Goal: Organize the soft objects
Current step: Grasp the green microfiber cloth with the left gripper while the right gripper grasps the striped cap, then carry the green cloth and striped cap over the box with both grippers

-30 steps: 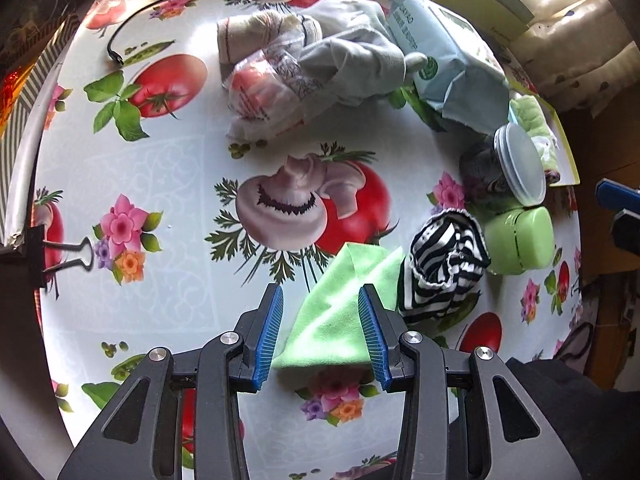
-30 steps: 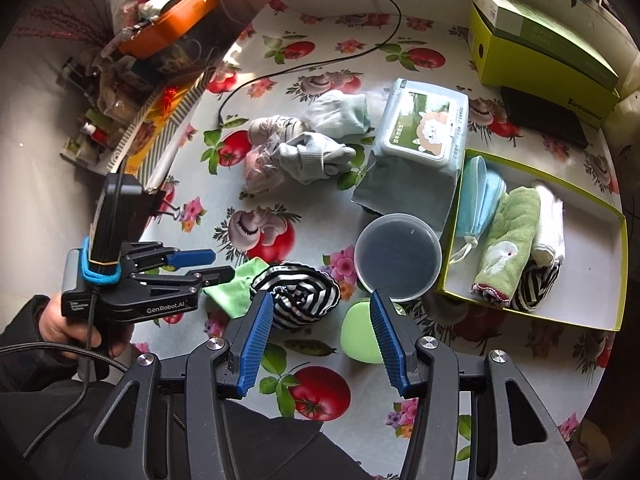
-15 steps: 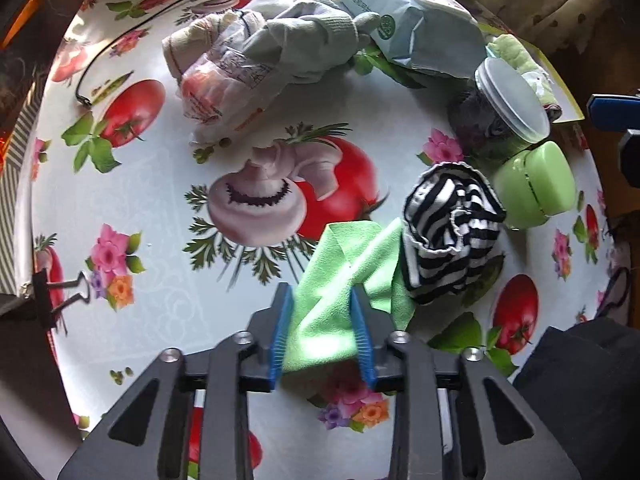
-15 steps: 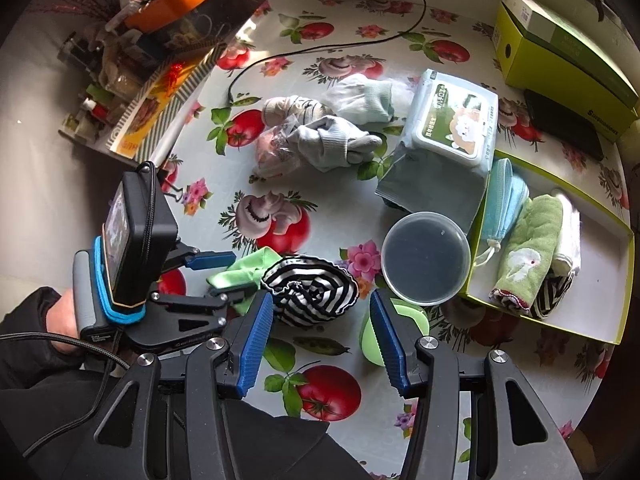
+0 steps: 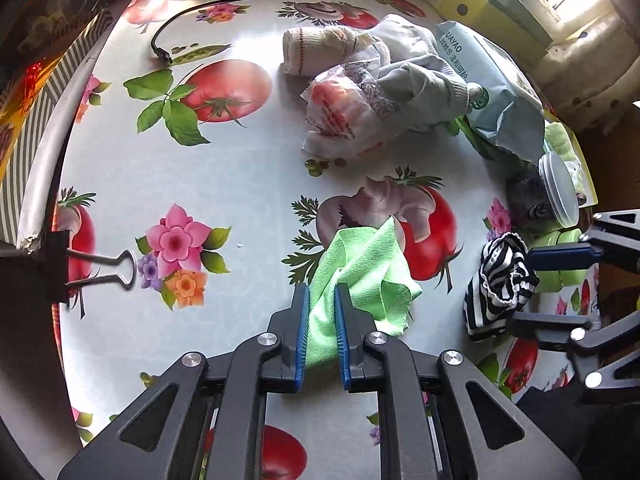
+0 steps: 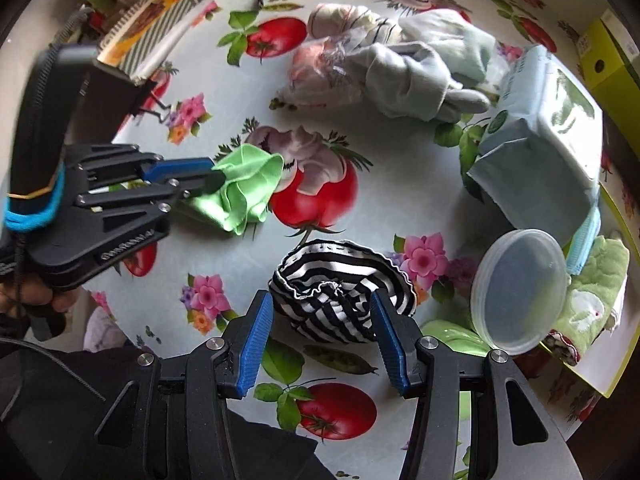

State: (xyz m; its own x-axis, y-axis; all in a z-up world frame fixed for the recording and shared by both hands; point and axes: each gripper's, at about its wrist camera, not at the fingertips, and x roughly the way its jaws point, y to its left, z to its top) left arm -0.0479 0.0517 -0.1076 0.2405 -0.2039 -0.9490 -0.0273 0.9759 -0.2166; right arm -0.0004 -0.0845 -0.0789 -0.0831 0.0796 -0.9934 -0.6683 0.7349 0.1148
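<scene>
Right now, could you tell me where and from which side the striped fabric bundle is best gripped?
Grip the striped fabric bundle across its middle, coming from above on the near side. It lies as a rounded, puffed mound with a ruffled fold on top, so opposite flanks compress easily. The right hand-held gripper already straddles it, open; the plastic lid sits apart on its right.

Left gripper [image 5: 321, 334] now clamped on green cloth [image 5: 362, 268], previously wide apart around it; cloth now bunched and partly raised. Right gripper [image 6: 322, 338] now lowered, spread on either side of striped fabric [image 6: 340, 296], previously higher.
</scene>
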